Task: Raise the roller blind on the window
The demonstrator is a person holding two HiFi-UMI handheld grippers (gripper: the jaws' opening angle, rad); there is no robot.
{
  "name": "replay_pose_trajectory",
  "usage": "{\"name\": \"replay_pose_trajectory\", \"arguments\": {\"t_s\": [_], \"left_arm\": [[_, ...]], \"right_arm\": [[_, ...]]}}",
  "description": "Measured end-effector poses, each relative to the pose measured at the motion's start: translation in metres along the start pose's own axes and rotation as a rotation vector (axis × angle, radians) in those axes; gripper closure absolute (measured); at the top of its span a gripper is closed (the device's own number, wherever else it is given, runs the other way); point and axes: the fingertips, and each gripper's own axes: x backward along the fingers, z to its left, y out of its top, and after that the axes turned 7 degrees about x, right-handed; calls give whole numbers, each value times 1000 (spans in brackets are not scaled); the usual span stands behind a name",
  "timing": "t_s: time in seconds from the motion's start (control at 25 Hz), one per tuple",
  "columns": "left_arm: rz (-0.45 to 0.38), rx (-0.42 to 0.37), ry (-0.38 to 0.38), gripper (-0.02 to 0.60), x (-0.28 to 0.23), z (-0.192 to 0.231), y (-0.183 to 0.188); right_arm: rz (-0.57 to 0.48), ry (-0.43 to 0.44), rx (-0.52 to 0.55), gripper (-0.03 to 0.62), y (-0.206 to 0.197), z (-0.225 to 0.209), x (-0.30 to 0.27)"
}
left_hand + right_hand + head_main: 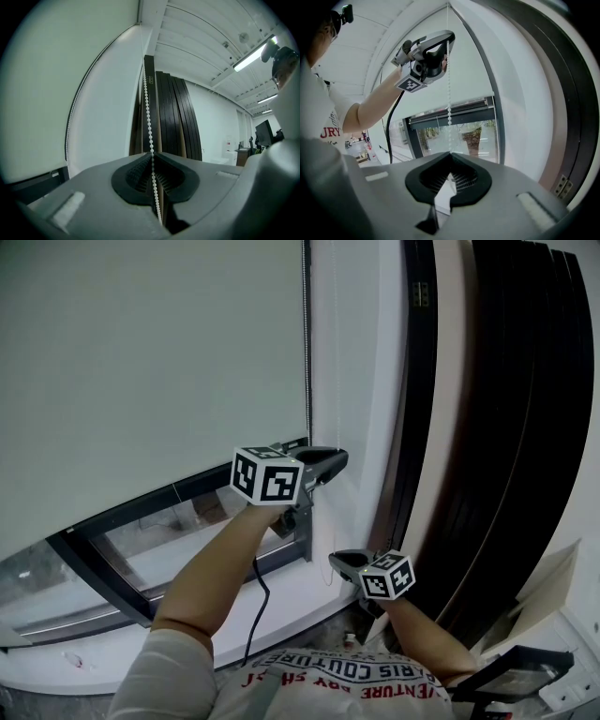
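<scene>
Roller blind (150, 362): pale, fills most of the head view and covers the greater part of the window; its bottom bar (450, 110) hangs low, with a strip of bare window glass (187, 521) below it

Dark vertical slats (506, 427): stacked at the right of the window, beyond a white wall strip

Window frame (94, 563): dark, crosses under the blind's lower edge; white sill beneath it

Person's left arm (211, 568): reaches up and forward toward the right edge of the blind; the right arm sits lower and nearer the body

Left gripper (339, 457): the higher one, marker cube (267, 474) behind the jaws, pointing level at the wall strip beside the blind. In the left gripper view its jaws are closed tight on the bead chain (148, 112), which rises straight up from the pinch and also passes down through it

Right gripper (336, 561): lower, just below the left gripper on the same line, angled slightly down. In the right gripper view its jaws are together, and the chain drops from the left gripper straight into their meeting tips

Bead chain: white, thin, taut and vertical between the two grippers

Black cable (258, 601): trails down from the left gripper along the forearm
</scene>
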Motion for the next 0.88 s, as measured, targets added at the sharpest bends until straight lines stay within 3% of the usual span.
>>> {"name": "replay_pose_trajectory", "arguments": {"t_s": [0.32,0.6,0.88], "left_arm": [[25,86,-13,560,1,16,-66],[76,9,33,560,3,14,-108],[185,39,86,560,8,29,-188]], "right_arm": [[80,32,-101,586,-64,5,-6],[155,39,-97,586,-105,12,-16],[333,56,-85,588,-180,29,-26]]}}
